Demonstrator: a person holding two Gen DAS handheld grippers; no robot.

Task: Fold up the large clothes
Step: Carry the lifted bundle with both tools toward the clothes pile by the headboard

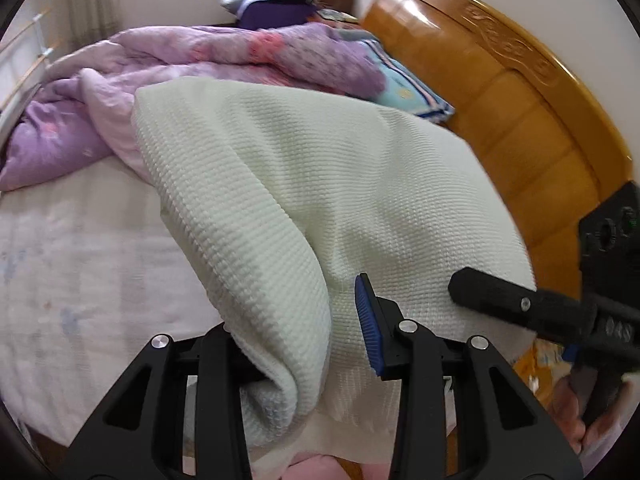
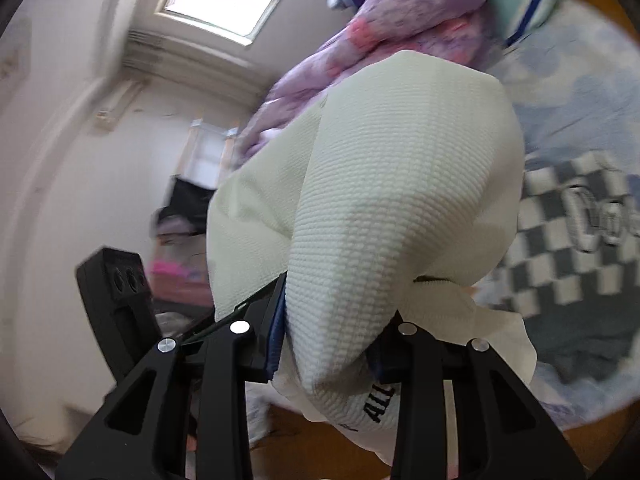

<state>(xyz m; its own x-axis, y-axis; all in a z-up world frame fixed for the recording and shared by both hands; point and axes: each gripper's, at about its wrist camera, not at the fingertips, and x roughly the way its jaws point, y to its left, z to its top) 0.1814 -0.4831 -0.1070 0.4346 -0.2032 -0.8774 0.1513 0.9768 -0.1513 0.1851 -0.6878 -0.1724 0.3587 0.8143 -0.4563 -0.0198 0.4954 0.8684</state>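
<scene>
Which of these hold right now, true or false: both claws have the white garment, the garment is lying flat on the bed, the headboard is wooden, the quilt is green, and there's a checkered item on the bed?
1. Both claws grip the white waffle-knit garment. True: the left claw and right claw each have fabric bunched between their fingers.
2. The garment lies flat on the bed. False: it is lifted and drapes from the claws.
3. The headboard is wooden. True.
4. The quilt is green. False: it is purple with pink patches.
5. A checkered textile lies on the bed. True, in the right wrist view.
</scene>
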